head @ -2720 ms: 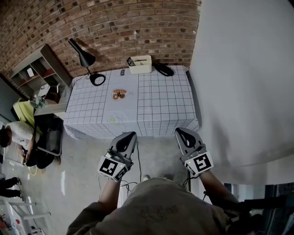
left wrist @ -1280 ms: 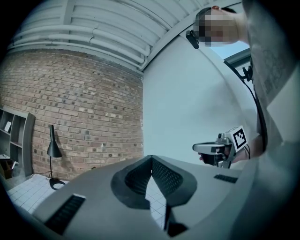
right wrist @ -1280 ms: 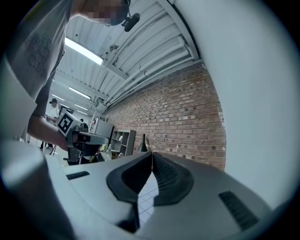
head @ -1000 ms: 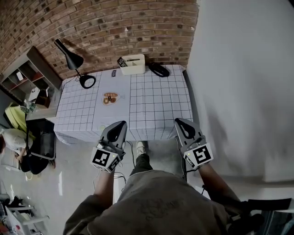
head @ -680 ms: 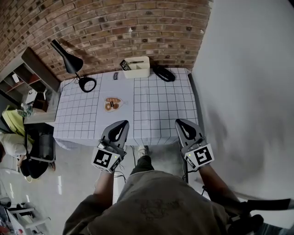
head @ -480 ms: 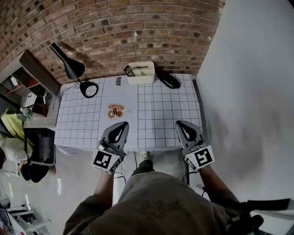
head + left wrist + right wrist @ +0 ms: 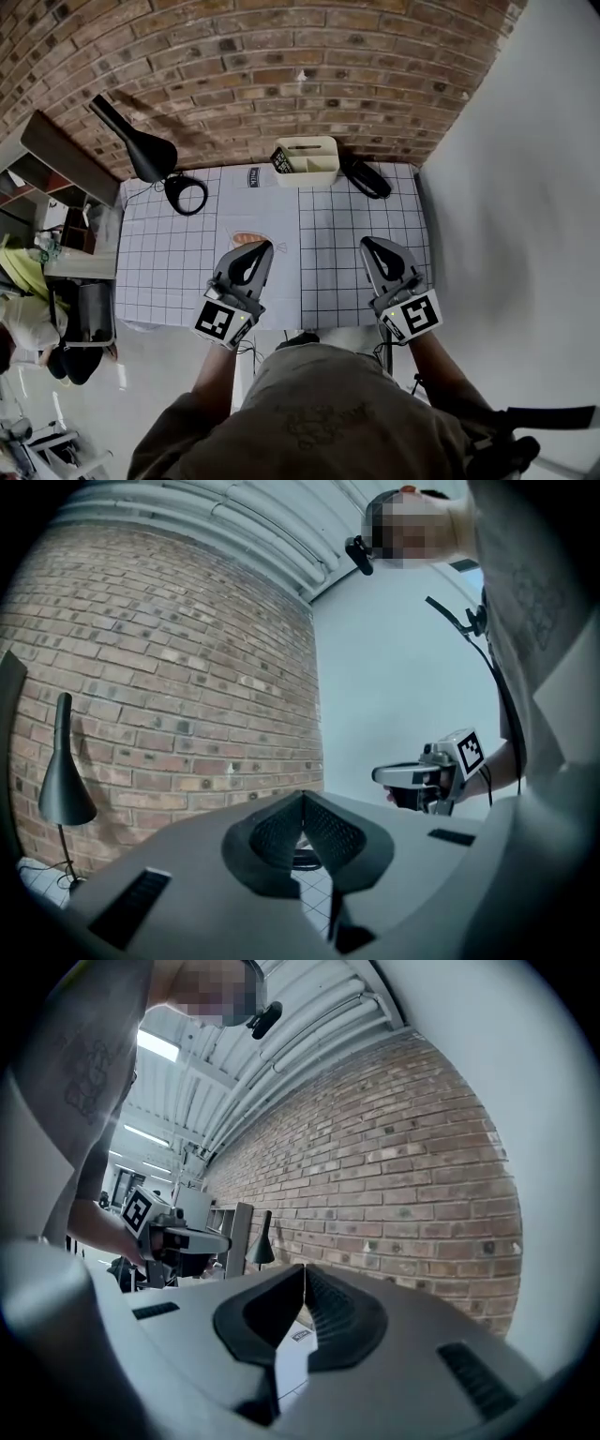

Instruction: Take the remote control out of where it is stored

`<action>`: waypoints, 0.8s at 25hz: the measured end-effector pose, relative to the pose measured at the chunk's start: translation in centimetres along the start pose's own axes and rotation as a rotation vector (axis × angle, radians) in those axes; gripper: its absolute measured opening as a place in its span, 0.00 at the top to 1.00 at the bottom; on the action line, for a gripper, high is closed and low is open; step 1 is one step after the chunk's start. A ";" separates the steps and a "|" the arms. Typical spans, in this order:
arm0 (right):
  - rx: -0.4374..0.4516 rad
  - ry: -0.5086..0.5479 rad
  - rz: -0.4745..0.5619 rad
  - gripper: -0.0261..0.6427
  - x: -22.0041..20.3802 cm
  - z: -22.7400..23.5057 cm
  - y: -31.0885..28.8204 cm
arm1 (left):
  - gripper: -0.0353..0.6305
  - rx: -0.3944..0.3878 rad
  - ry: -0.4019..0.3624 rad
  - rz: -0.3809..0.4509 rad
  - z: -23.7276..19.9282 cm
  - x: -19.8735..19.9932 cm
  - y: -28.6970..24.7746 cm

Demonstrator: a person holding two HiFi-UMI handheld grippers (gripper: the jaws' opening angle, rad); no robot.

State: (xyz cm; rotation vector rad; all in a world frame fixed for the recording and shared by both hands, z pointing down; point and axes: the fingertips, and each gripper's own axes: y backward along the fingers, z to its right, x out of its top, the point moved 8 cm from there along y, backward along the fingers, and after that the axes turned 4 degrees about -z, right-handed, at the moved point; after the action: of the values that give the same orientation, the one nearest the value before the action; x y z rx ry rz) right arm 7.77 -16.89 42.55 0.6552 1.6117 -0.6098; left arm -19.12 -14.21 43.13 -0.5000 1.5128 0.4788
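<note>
Remote control [image 7: 281, 160] stands on end in the caddy [image 7: 320, 174] at 12 o'clock, tipped toward 10; left claw [image 7: 263, 246] and right claw [image 7: 367, 242] pinched together, empty.

Dressed in a loose grey-brown T-shirt [image 7: 319, 417] with a faint line print across the chest and short sleeves. Fitted with a left gripper [image 7: 266, 247] and a right gripper [image 7: 367, 242] of matching build: smooth grey shells tapering to a point, with black teardrop-shaped insets lined by ribbed pads [image 7: 328, 833]. Marked at the rear of each by a white cube [image 7: 413, 317] bearing black square patterns. Cut with dark rectangular slots [image 7: 473, 1379] either side of the jaws. Trailed by a thin black cable [image 7: 446, 613] along the torso.
</note>
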 end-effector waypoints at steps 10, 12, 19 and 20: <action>0.030 0.020 -0.038 0.94 0.4 1.0 -6.9 | 0.94 0.015 0.043 0.005 -5.6 -0.8 -1.5; 0.037 0.029 -0.042 0.94 0.5 1.2 -7.5 | 0.94 0.024 0.047 0.015 -6.1 -0.8 -1.7; 0.069 0.036 -0.025 0.94 0.8 2.0 -8.7 | 0.94 0.054 0.026 0.025 -6.7 -0.1 -2.3; 0.076 0.038 -0.020 0.94 0.9 2.2 -8.8 | 0.94 0.060 0.027 0.023 -6.7 0.1 -2.4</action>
State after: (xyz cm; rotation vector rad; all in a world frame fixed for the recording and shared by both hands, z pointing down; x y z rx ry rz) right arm 2.87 -24.54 41.55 0.7114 1.6388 -0.6797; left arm -23.15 -20.07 43.12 -0.4443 1.5556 0.4452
